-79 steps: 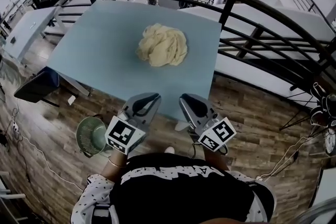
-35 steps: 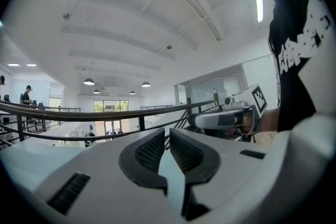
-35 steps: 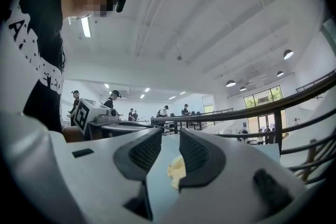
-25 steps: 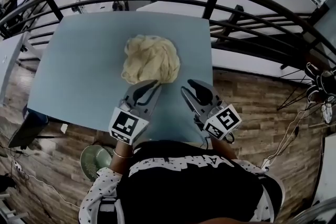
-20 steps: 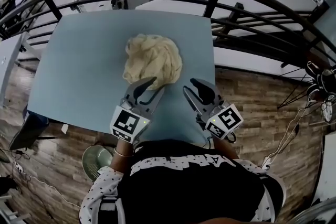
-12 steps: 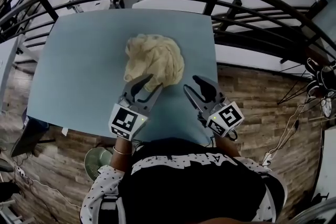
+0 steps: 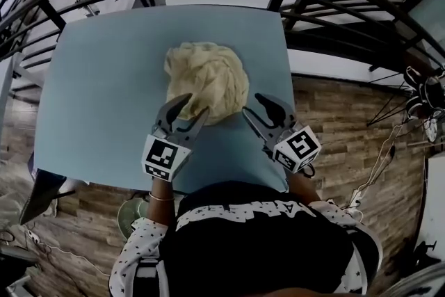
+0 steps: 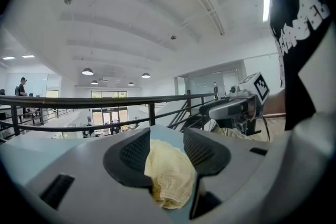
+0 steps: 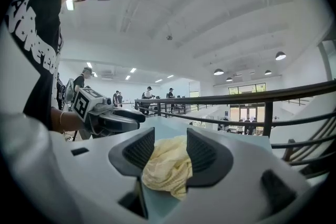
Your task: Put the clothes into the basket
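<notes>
— Where's the crumpled pale-yellow cloth garment (image 7: 206, 78)?
— Centre of the light-blue rectangular bench (image 7: 104, 94). Left gripper (image 7: 195, 103) at its 7 o'clock, right gripper (image 7: 251, 104) at 4 o'clock. Both sets of fingers have just been opening and stand spread. The cloth shows between them, unpinched.

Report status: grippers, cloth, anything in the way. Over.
Both open: left gripper, right gripper, jaws just been opening, nothing gripped. Heaped yellow cloth on table, near edge between each gripper's jaws. Nothing in the way.
</notes>
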Tool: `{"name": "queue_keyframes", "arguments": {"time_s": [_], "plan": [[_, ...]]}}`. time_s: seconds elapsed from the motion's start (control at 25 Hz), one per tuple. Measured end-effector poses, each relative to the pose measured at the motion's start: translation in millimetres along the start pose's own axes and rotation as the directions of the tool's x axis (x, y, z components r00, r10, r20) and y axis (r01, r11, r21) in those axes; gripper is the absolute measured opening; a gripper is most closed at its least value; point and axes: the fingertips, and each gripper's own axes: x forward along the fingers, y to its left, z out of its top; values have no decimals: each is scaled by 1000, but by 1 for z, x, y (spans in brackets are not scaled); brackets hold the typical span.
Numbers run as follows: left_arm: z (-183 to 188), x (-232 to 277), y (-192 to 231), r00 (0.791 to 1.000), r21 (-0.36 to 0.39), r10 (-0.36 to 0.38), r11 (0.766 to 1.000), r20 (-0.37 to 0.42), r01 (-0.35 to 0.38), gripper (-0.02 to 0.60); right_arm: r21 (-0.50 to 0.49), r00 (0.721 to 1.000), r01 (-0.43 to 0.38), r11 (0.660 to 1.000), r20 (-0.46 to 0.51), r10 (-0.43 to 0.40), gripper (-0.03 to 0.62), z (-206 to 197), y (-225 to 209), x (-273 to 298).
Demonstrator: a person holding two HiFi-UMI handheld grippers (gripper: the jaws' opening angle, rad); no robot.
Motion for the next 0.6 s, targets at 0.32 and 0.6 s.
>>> {"name": "queue_keyframes", "arguments": {"time_s": [0.32,0.6], "plan": [[-37,19,33,999,-36,-3,999,-35,2,221,3,997,14,1000,-71,-13,196,-28,-18,27],[-69,35,53,996,-70,-19,997,-85,13,244,26,992,20,999,-127,-16,198,-53,-44,51]]}}
